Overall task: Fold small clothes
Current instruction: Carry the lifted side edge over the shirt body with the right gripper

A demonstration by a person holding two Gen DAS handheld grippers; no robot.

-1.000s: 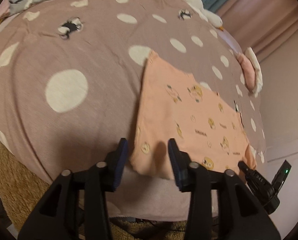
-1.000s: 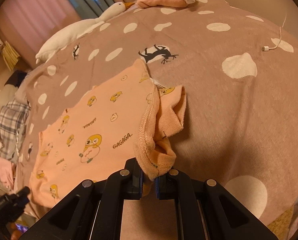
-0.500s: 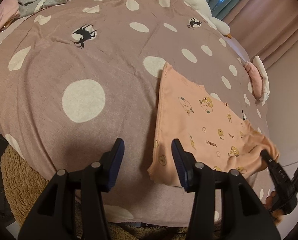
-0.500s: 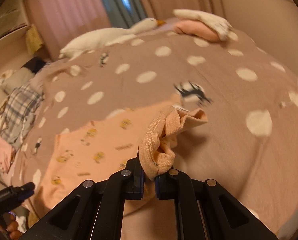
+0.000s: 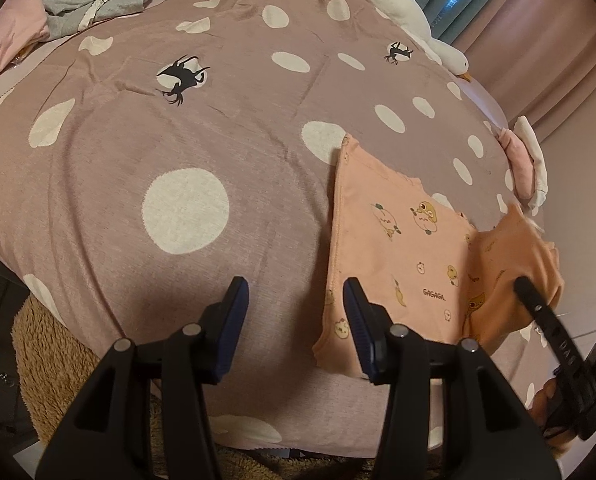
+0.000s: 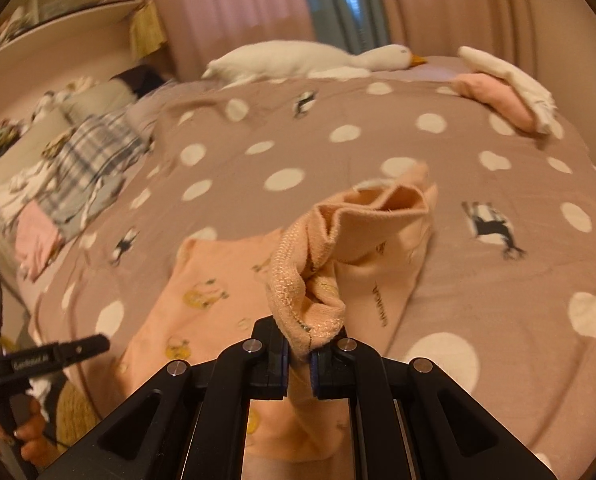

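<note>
A small peach shirt (image 5: pixel 398 264) with yellow cartoon prints lies on the spotted mauve bedspread (image 5: pixel 185 128). My right gripper (image 6: pixel 298 356) is shut on the shirt's ribbed hem (image 6: pixel 293 292) and holds that side lifted over the rest of the shirt (image 6: pixel 201 292). In the left wrist view the right gripper (image 5: pixel 538 312) shows at the right with the raised flap (image 5: pixel 510 268). My left gripper (image 5: pixel 295 320) is open and empty, just left of the shirt's near corner, above the bedspread.
A white goose plush (image 6: pixel 306 60) lies at the far edge. Folded pink and white clothes (image 6: pixel 506 88) sit at the far right. A pile of plaid and grey clothes (image 6: pixel 81 168) lies at the left. A tan fuzzy rug (image 5: pixel 45 340) is below the bed edge.
My right gripper has lifted the shirt's side and carried it up and over the shirt. My left gripper has drawn back to the left, off the shirt's near edge.
</note>
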